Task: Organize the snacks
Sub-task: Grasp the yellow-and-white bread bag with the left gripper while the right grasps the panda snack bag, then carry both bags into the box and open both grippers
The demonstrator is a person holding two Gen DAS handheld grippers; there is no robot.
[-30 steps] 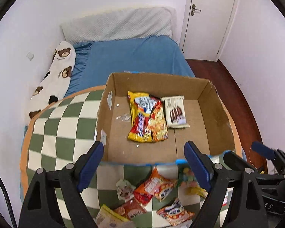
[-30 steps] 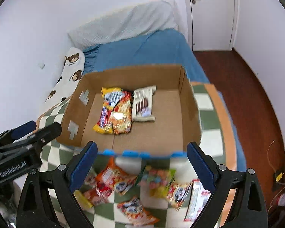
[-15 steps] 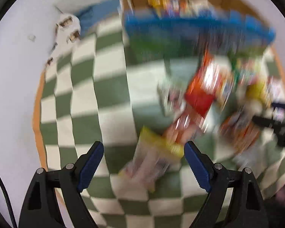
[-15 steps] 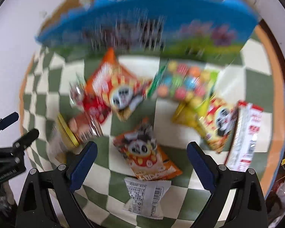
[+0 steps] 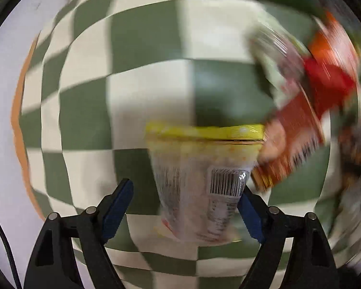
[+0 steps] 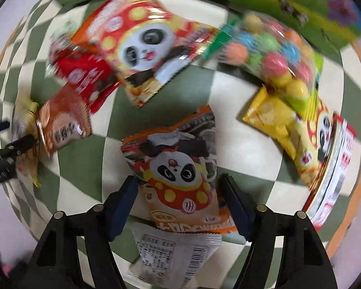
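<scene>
On the checkered cloth [image 6: 240, 125], your right hand-held gripper [image 6: 178, 204] has just been closing around the panda snack pack [image 6: 180, 175] at 6 o'clock, pads not pressing yet. Your left hand-held gripper [image 5: 187, 207], jaws apart and narrowing, straddles the yellow-topped packet [image 5: 202, 168].

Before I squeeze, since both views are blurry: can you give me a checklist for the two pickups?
1. Yellow-topped packet between left tongs: ok.
2. Left tongs gripping it: not ok, one pad stands clear.
3. Panda packet between right tongs: ok.
4. Right tongs gripping it: cannot tell; jaws have just been closing.
5. White packet under the panda packet staying behind: cannot tell.
</scene>
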